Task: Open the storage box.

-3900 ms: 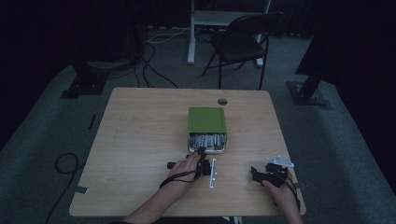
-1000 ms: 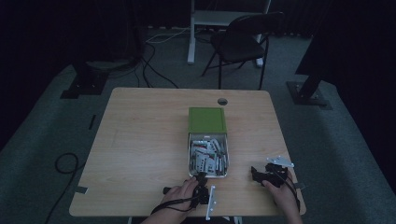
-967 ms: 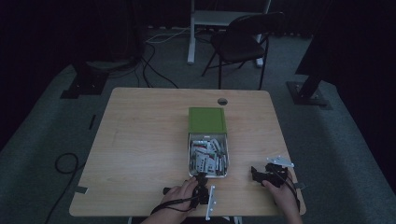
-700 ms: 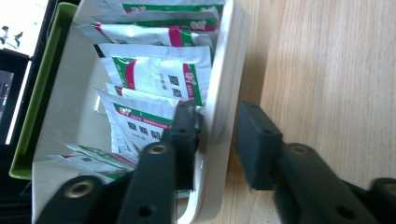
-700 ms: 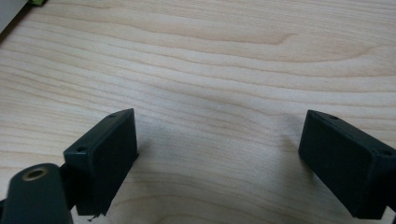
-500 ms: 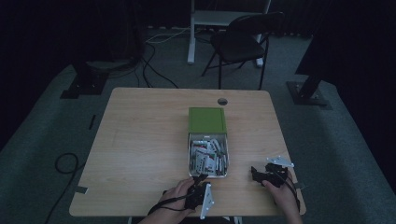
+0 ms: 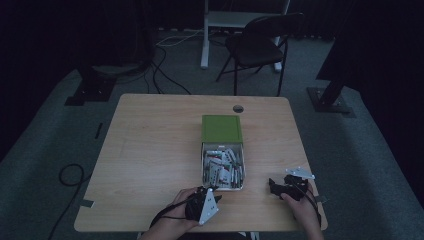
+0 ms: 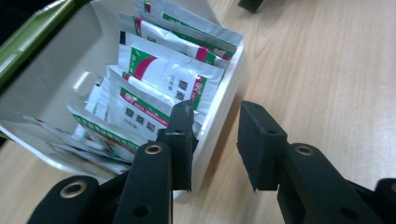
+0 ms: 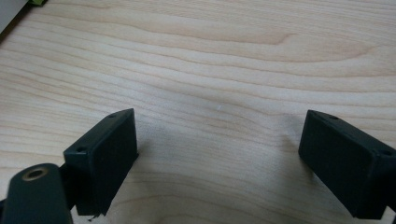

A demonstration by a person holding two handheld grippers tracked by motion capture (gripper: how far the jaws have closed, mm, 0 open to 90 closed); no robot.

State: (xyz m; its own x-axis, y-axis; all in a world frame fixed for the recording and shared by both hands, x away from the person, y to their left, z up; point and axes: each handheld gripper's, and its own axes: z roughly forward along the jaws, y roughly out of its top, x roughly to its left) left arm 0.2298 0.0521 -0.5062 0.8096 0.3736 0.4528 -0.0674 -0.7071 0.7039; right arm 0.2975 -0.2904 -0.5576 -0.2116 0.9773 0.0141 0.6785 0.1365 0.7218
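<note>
My left claw (image 8: 212,140) sits narrow at the near wall of the white box (image 8: 219,100), one jaw inside against the sachets (image 8: 163,77), one outside, nothing pinched. My right claw (image 9: 217,161) rests wide and empty over the table (image 9: 233,56), well apart.

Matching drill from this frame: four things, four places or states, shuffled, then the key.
Things:
1. right tool
2. sachets
3. green cover
4. left tool

Places or states:
A. at the near end of the white tray
B. at the tray's far end, towards the middle of the table
C. jaws wide apart over bare wood
D. piled inside the tray

Pairs: 1-C, 2-D, 3-B, 4-A
</note>
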